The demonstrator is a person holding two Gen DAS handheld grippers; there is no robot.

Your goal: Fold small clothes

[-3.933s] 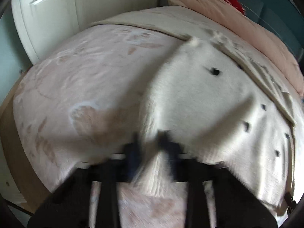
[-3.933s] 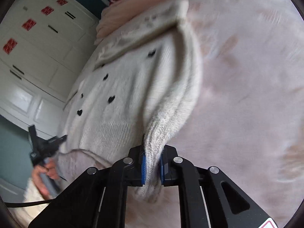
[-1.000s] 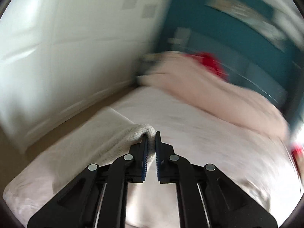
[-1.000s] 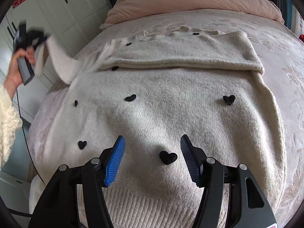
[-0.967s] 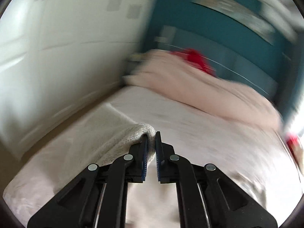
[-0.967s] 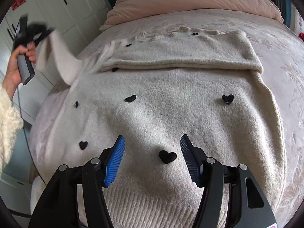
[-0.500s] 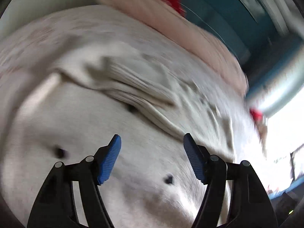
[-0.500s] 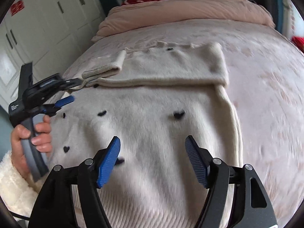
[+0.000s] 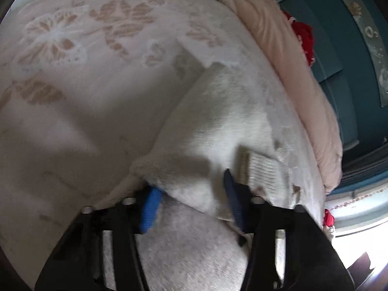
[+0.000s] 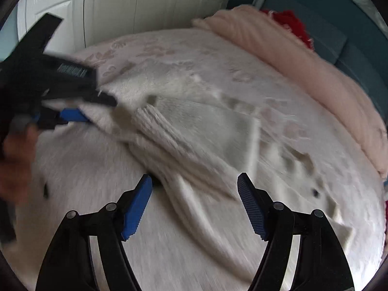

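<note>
A cream knitted sweater with small black hearts (image 10: pixel 198 131) lies flat on the bed, both sleeves folded across its upper part. In the left wrist view the folded left sleeve (image 9: pixel 213 131) lies just ahead, its ribbed cuff (image 9: pixel 262 169) to the right. My left gripper (image 9: pixel 191 191) is open, its jaws straddling the sleeve's near fold without gripping it. It also shows at the left of the right wrist view (image 10: pixel 80 109). My right gripper (image 10: pixel 194 194) is open and empty, low over the sweater body, just short of the ribbed cuff (image 10: pixel 155 121).
The bed has a pale pink floral cover (image 9: pixel 72 72). A rolled pink duvet (image 10: pixel 303 60) and a red item (image 10: pixel 288 21) lie at the headboard end. White wardrobe doors (image 10: pixel 121 7) stand behind the bed's far side.
My left gripper carried the left sleeve across the sweater, let it go and opened. The right gripper stayed open and moved forward toward the folded sleeves.
</note>
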